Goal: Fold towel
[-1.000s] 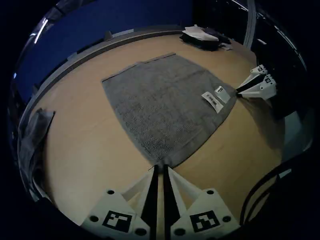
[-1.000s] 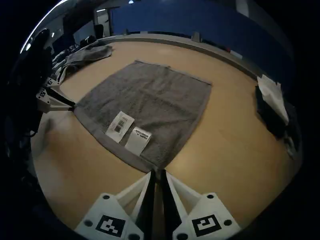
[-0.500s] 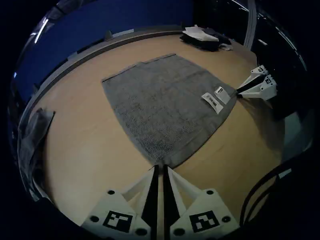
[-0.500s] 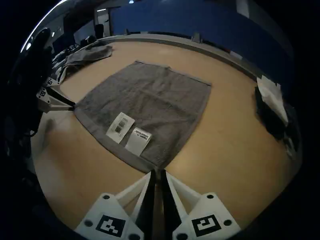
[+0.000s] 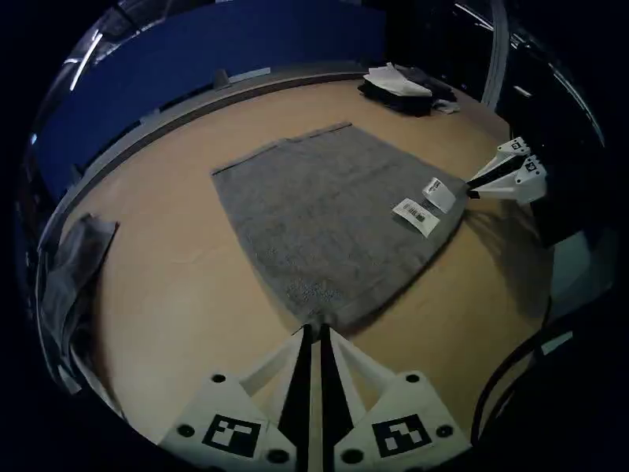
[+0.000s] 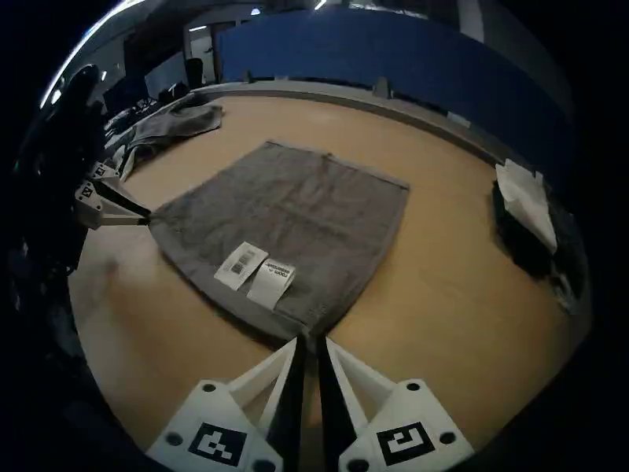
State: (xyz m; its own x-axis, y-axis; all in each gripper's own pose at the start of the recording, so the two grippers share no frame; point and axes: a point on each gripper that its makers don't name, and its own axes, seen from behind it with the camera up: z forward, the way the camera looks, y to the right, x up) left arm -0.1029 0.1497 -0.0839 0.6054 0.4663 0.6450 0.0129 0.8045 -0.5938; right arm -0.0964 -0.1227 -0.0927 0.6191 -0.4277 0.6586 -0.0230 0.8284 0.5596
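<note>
A grey towel (image 5: 338, 204) lies spread on the wooden table (image 5: 181, 259), with two white labels (image 5: 417, 214) near one corner. In the left gripper view my left gripper (image 5: 314, 327) is shut on the towel's nearest corner, and my right gripper (image 5: 470, 184) pinches the corner by the labels at the far right. In the right gripper view the towel (image 6: 299, 197) spreads ahead, the right gripper (image 6: 308, 338) is shut on the corner beside the labels (image 6: 255, 271), and the left gripper (image 6: 148, 220) holds the left corner. The held edge is raised slightly off the table.
A dark pile topped with white cloth (image 5: 401, 79) sits at the table's far end, seen at the right (image 6: 527, 212) in the right gripper view. Another grey cloth (image 5: 71, 259) lies at the table's other end. A blue partition (image 5: 196, 47) runs along the far edge.
Both grippers have risen a little with their corners, lifting the towel's near edge off the table; a shadow now shows beneath it. The towel's far edge has stayed put.
</note>
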